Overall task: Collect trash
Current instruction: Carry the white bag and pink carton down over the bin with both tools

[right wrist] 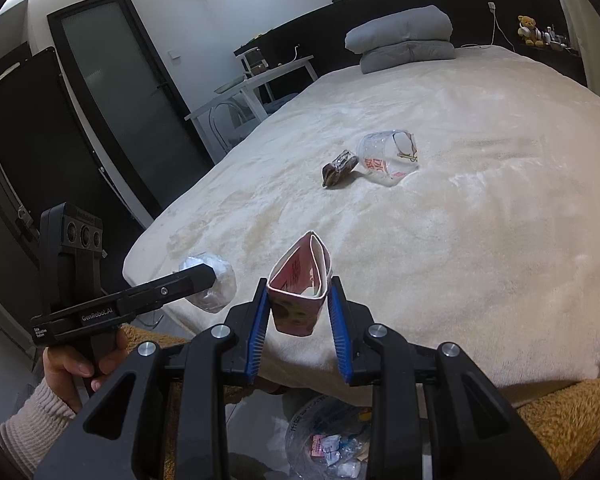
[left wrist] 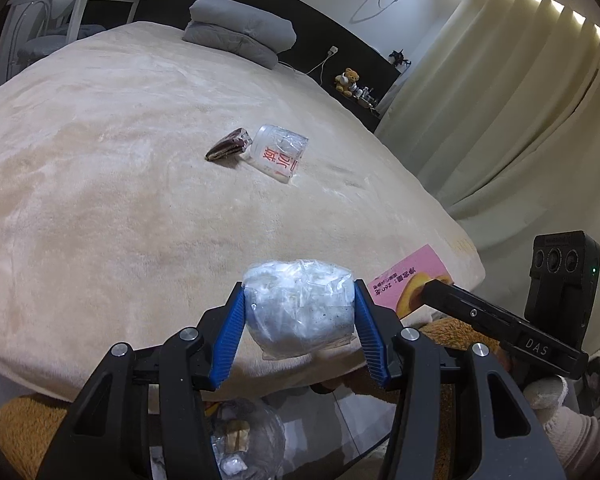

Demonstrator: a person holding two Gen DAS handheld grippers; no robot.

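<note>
So my left claw (left wrist: pixel 300 316) is clamped on a wad (left wrist: pixel 300 308) of crinkled clear plastic with white stuff inside, blue pads pressing it from both sides, sitting at bottom center of the left view. My right claw (right wrist: pixel 300 312) is squeezed onto a flattened pink carton (right wrist: pixel 298 292), folded so its open end points up and away from me, bottom center of the right view. Both are hovering over the near edge of the bed (left wrist: pixel 120 200), which has a fluffy cream blanket on it. You can see each claw from the other camera too: the right one pokes in at the lower right of the left view with the carton's pink face showing, and the left one comes in from the lower left of the right view, with my hand (right wrist: pixel 76 364) in a ribbed sleeve on the handle. Still lying out on the middle of the bed: a clear plastic cup (left wrist: pixel 278 152) with red print, tipped on its side, and a dark brown wrapper (left wrist: pixel 228 146) just beside it on the left, looks like they're touching but hard to say. Below the claws, at the very bottom of both views, there's a clear trash bag (right wrist: pixel 328 444) on the floor with scraps already in it. Grey pillows (left wrist: pixel 240 30) are stacked up at the far end, top center, and a teddy bear (left wrist: pixel 348 80) sits off in the upper right.
</note>
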